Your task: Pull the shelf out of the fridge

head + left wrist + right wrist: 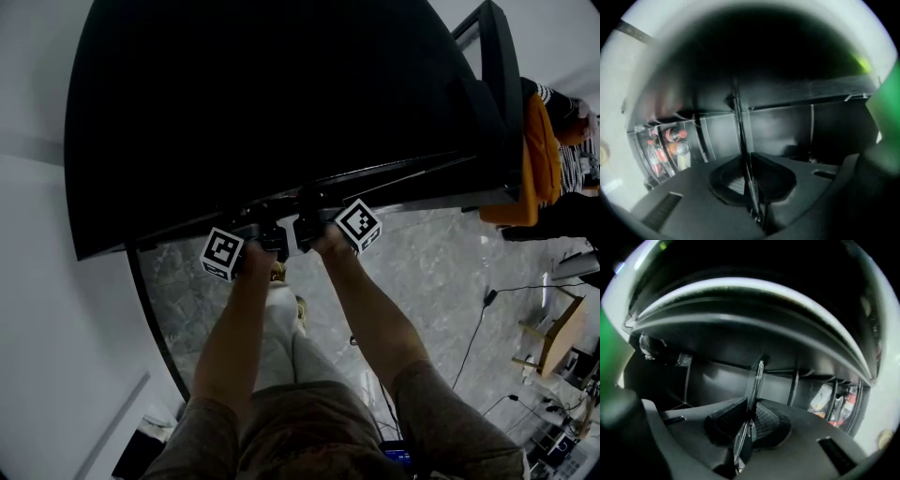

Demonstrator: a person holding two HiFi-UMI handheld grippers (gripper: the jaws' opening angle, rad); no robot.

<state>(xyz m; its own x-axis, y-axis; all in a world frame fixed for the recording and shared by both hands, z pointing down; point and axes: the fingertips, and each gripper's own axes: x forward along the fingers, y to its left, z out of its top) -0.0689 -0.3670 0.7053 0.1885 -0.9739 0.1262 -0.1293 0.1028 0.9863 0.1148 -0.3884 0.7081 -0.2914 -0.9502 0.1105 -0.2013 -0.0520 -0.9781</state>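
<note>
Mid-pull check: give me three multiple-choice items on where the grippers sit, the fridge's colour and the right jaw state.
1. The left gripper and right gripper sit:
A) side by side at the front edge of the shelf
B) far apart at opposite corners
C) down on the floor

2. The outside of the fridge is:
A) white
B) black
C) red

3. The right gripper's jaws are:
A) wide open
B) shut on nothing
C) shut on the shelf

Key:
1 A: the head view shows both next to each other at the edge.
2 B: the body is black from above.
3 C: the right gripper view shows its pads pressed on the thin edge.
</note>
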